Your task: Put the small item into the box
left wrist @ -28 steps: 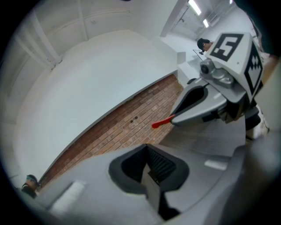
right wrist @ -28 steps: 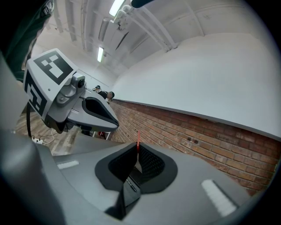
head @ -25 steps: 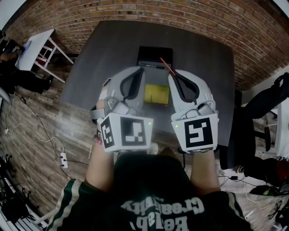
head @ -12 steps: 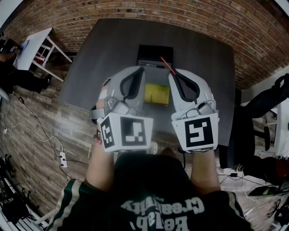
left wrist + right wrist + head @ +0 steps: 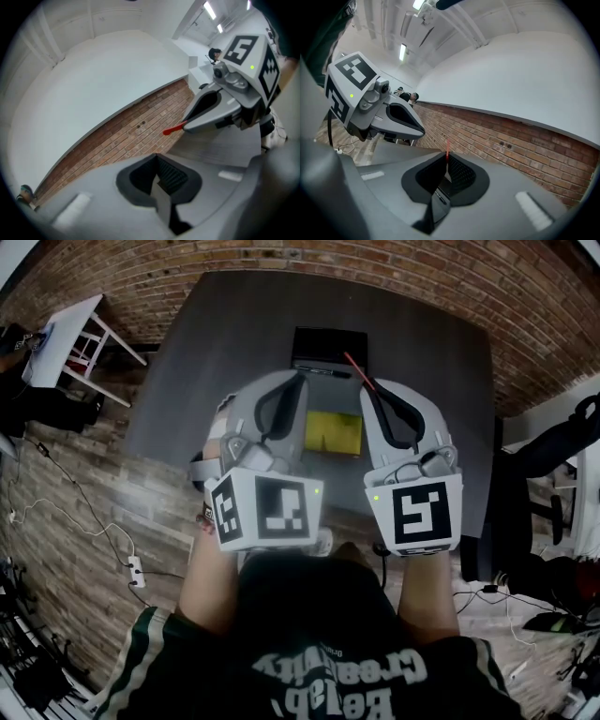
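little differs — right gripper [image 5: 367,386] still pinches the thin, straight red stick [image 5: 354,367]; left gripper [image 5: 300,380] stays clenched, empty.

The head camera looks steeply down on the dark grey table [image 5: 216,362]. Both gripper cameras look almost level, sharing the red brick wall [image 5: 511,140].

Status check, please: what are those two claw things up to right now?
Right gripper shut on thin red stick. Left gripper shut, empty. Black box ahead on table, yellow object lying on its near side.
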{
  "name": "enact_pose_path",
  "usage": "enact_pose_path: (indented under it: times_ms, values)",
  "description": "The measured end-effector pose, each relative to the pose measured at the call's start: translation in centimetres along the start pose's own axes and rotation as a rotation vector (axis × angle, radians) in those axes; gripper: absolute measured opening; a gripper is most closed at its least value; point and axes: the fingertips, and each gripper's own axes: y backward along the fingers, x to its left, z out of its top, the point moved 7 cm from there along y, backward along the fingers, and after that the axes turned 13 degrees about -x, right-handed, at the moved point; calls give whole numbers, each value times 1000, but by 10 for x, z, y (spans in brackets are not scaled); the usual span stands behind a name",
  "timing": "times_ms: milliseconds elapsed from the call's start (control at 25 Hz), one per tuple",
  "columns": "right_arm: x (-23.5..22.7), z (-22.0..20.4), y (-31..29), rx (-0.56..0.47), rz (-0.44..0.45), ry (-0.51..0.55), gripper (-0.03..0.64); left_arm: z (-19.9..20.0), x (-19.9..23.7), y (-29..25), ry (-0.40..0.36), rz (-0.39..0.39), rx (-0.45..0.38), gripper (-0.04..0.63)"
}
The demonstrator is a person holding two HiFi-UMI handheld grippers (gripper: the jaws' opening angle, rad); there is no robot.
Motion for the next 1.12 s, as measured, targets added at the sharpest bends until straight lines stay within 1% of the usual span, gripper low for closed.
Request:
enact_pose_path:
  times_ms: [200,640,920,1120]
  values:
    - [4,1,-18,20,-21,0,17,-13,15,-7,5,-34,-9,2]
    - [16,4,-52,84,-81,6,17,-39,45,-19,22,-108,-57,2]
    - [24,7,-62,108,-135,9,17,-46,58,-18,24,-144,-102,2]
    - [29,6,-60,122,-157,9,17,-52,59,-19,28,-159,-110,2]
